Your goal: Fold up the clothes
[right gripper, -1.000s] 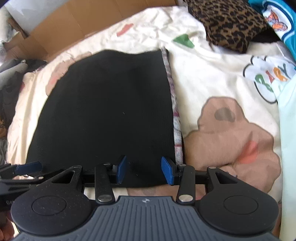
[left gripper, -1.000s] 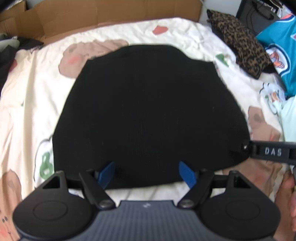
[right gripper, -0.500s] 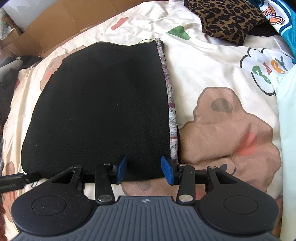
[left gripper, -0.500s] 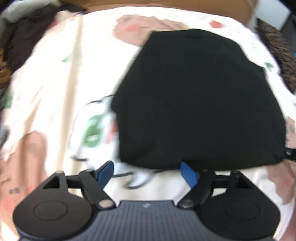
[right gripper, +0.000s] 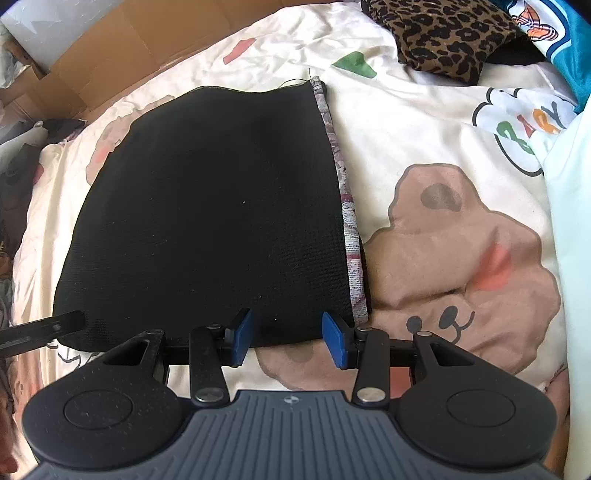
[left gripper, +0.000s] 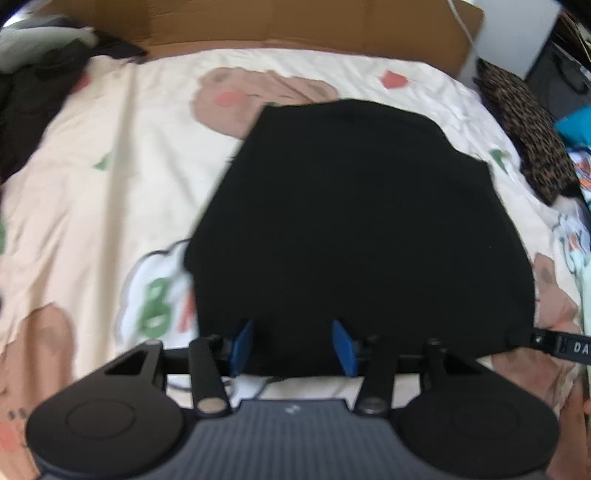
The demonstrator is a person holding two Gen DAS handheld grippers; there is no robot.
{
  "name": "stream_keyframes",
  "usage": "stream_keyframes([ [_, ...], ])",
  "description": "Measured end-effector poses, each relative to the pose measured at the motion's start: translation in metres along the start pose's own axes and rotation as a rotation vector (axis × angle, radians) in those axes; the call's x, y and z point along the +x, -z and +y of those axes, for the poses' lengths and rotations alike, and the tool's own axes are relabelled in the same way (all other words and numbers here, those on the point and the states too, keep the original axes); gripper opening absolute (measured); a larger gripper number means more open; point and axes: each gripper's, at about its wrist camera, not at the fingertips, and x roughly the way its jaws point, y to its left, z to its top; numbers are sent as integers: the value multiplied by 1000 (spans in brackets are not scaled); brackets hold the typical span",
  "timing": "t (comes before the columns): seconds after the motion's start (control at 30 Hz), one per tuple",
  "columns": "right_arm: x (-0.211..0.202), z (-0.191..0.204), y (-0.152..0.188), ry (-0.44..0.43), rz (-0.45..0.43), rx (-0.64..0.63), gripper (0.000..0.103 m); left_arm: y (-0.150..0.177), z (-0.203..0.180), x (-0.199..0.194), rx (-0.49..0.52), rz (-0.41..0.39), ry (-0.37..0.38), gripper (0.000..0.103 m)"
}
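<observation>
Black garment flat on the bed.
Both grippers, left gripper and right gripper, gape empty at its near hem.

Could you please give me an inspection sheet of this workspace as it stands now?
Surface: bedsheet, cream with cartoon prints, wrinkled.
Job's things: black garment lying flat, folded, patterned strip along its right edge.
Clutter: leopard-print cloth, teal garment, dark clothes.
Grippers: left gripper open at the garment's near edge; right gripper open at the near right corner.
Cables: white cable against the cardboard.
Surroundings: cardboard behind the bed.
</observation>
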Motion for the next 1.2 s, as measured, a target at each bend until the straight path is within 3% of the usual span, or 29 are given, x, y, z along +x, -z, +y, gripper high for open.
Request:
stream_keyframes([
  [0.1,4,-2,-1,6,6,-7,48,1,-13,18,28,26,0,50],
  [0.23,11,-7,0,9,16,-15,48,4,-10,29,46,37,1,62],
  [0.43,13,-3,1,20,11,-33,48,14,9,23,37,32,16,69],
  [0.53,11,-5,1,20,14,-5,48,14,12,17,26,36,-18,69],
  [0.63,7,-15,2,-10,33,99,48,16,18,11,-29,39,-77,60],
  [0.77,1,-30,10,-59,32,235,48,21,29,3,-136,48,-89,52],
  [0.83,-1,-39,16,-98,30,318,48,25,31,0,-169,52,-87,43],
  [1.13,10,-63,30,-185,-1,525,47,39,27,-7,-205,58,-54,41],
  [1.2,15,-67,31,-202,-11,560,46,45,42,-15,-198,63,-46,41],
])
